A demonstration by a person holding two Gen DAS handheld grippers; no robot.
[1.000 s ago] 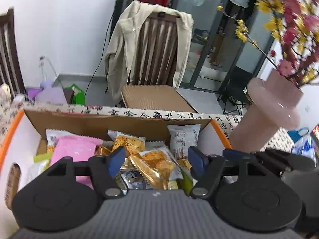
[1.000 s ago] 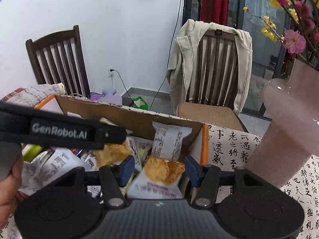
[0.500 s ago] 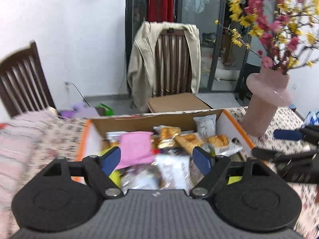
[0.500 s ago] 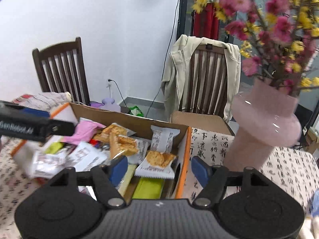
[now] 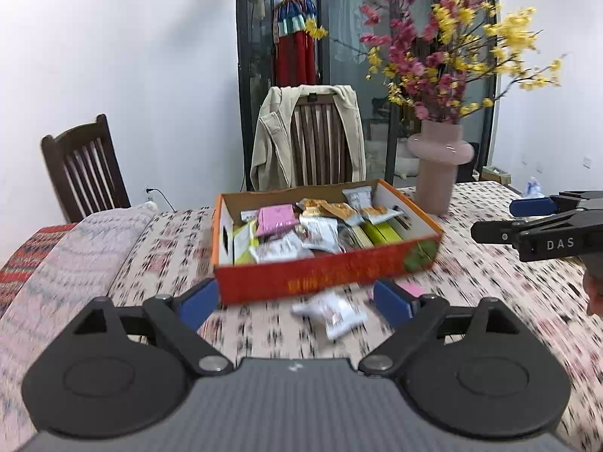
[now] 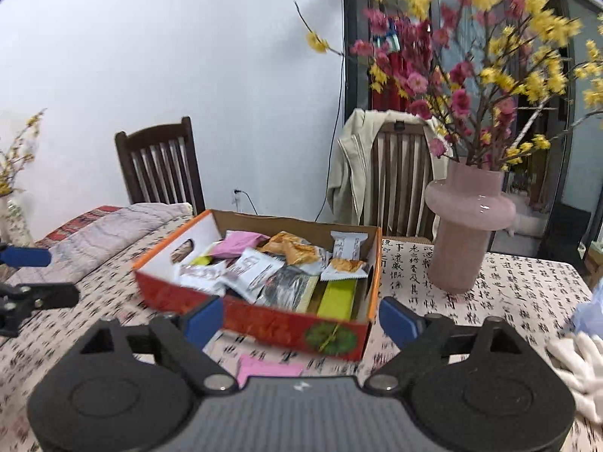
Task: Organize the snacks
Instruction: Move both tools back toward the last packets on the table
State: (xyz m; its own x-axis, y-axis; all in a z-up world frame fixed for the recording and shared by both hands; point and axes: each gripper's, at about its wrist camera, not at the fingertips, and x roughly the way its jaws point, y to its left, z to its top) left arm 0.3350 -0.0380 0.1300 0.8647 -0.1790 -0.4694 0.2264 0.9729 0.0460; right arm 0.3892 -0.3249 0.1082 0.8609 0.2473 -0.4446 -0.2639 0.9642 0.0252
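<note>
Both of my hand-held grippers are empty, their jaws opening wide with nothing between them: the left hand-held gripper [image 5: 296, 303] and the right hand-held gripper [image 6: 299, 320] each hang above the table [image 5: 490, 301], pointing down toward the snack box [image 5: 324, 263], which sits just ahead of both.

Most of the snacks [image 5: 312, 226] already lie inside that box, packets piled loosely with some green boxes along the side nearer my right hand-held gripper. I judge the job nearly done but not finished: a white packet [image 5: 333, 314] lies on the table just in front of my left hand-held gripper, outside the box, and a pink packet [image 6: 269, 369] lies right under the nose of my right one, also outside. Those two look like what is left to gather. The pink vase [image 6: 467, 237] with flowering branches stands beyond the box, off to the right of my right hand-held gripper, close enough to mind when reaching.

Compared with a second ago, both hand-held grippers have pulled well back from the box. Then they hovered right over the packets with jaws far narrower; now the whole box shows ahead of them, and the loose packets have come into view.
</note>
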